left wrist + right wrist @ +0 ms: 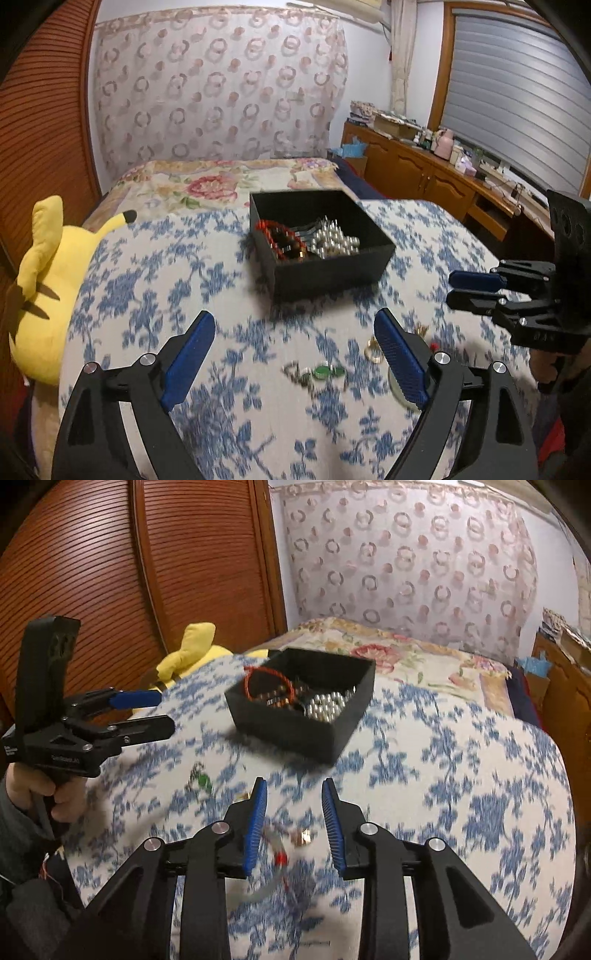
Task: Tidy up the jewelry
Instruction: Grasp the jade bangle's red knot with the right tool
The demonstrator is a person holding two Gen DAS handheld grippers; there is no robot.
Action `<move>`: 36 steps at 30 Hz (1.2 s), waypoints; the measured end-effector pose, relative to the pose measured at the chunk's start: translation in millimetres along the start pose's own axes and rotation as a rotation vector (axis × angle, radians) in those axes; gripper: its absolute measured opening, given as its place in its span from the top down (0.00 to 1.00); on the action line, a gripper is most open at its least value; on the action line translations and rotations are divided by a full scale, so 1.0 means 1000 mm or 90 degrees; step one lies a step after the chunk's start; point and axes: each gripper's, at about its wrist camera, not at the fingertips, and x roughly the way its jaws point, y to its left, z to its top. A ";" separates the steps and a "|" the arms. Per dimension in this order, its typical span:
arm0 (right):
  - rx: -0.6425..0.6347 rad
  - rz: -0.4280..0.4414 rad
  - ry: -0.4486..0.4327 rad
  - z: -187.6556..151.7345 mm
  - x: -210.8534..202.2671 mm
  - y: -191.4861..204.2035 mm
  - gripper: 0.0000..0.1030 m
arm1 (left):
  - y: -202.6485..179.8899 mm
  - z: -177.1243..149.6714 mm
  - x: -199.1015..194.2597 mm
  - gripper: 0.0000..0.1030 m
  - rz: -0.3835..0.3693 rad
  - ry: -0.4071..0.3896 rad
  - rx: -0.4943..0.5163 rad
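A black open box [325, 273] [280, 727] sits on the blue-flowered bedspread and holds a red bead bracelet [266, 229] [255, 672] and silvery pearls [334, 242] [328, 705]. Loose pieces lie nearer on the bed: a green-stone piece [325, 371] [203, 781], a gold ring [373, 352] [304, 836] and a pale bangle with a red bead [277, 860]. My left gripper [295, 317] [166, 713] is wide open above the green piece and holds nothing. My right gripper [294, 784] [451, 289] is partly open over the ring and bangle, gripping nothing.
A yellow plush toy [48, 280] [192, 646] lies at the bed's left edge by a slatted wooden door [110, 572]. A cluttered wooden cabinet [417, 173] runs along the right under the window. A hand [55, 794] holds the left gripper's handle.
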 end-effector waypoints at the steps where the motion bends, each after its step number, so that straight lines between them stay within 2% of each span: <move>1: 0.002 0.000 0.004 -0.003 -0.001 0.000 0.68 | 0.000 -0.003 0.000 0.18 0.002 0.004 0.001; 7: 0.000 -0.003 0.034 -0.025 0.003 0.005 0.68 | 0.001 -0.022 -0.001 0.18 0.004 0.027 -0.003; 16: 0.009 0.000 0.062 -0.041 0.007 0.003 0.68 | -0.003 -0.035 0.004 0.18 -0.002 0.062 0.014; 33: -0.008 -0.001 0.091 -0.043 0.023 0.017 0.68 | -0.012 -0.034 0.018 0.18 -0.018 0.095 0.035; 34: -0.012 -0.002 0.092 -0.044 0.022 0.018 0.72 | -0.014 -0.033 0.019 0.20 -0.018 0.098 0.040; 35: -0.018 -0.003 0.094 -0.044 0.022 0.019 0.81 | -0.016 -0.032 0.021 0.26 -0.019 0.100 0.045; 36: -0.023 -0.007 0.093 -0.045 0.022 0.019 0.82 | -0.018 -0.031 0.023 0.29 -0.023 0.107 0.050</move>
